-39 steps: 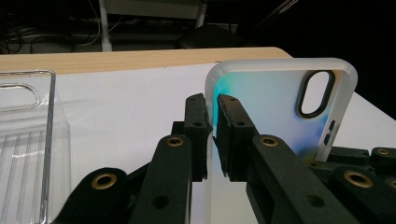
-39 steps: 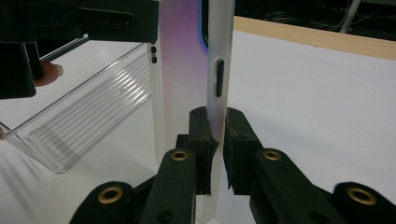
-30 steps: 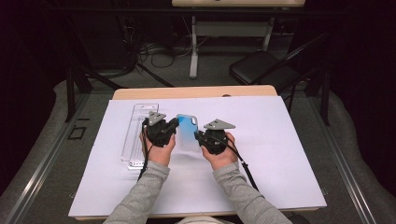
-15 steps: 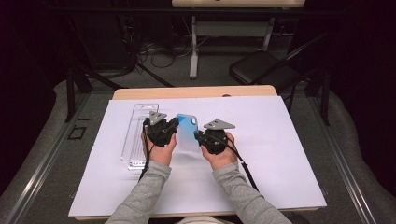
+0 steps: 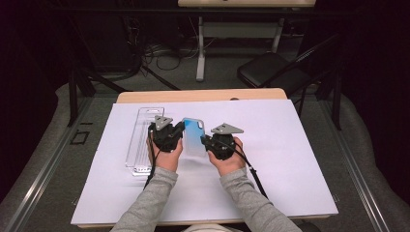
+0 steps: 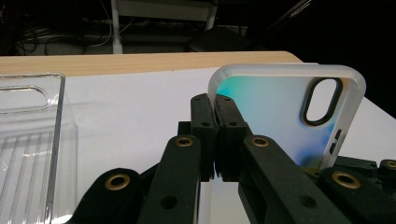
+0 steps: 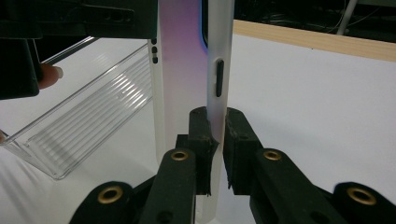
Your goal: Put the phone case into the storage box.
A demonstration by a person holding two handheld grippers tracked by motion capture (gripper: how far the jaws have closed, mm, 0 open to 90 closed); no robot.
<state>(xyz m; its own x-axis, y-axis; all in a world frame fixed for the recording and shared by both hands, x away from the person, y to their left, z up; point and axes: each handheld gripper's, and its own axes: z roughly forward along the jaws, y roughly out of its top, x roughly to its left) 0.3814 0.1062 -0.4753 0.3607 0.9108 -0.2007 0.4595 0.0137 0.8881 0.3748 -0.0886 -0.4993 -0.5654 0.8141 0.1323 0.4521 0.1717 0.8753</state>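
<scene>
1. Left gripper (image 5: 180,129): jaws clamped together on the left long edge of the phone case (image 5: 195,137), as seen from the high view; the left gripper view shows the two black pads pressed onto the case's frosted rim.
2. Right gripper (image 5: 205,141): jaws pinched on the opposite long edge of the same case; in the right gripper view the translucent side wall (with its button slot) runs upright between the pads.
3. Phone case (image 6: 280,116): held between the two grippers near the middle of the table; blue-to-teal back, frosted white border, oval camera cut-out rimmed in black near its far end.
4. Hands: the left hand (image 5: 167,157) and right hand (image 5: 227,162) enter from the bottom edge, in grey sleeves.
5. Clear plastic packaging tray (image 5: 145,140): lies flat just left of the left gripper, ribbed base visible, apart from the case.
6. White sheet (image 5: 290,159): covers the wooden table (image 5: 203,95), whose far edge shows bare.
</scene>
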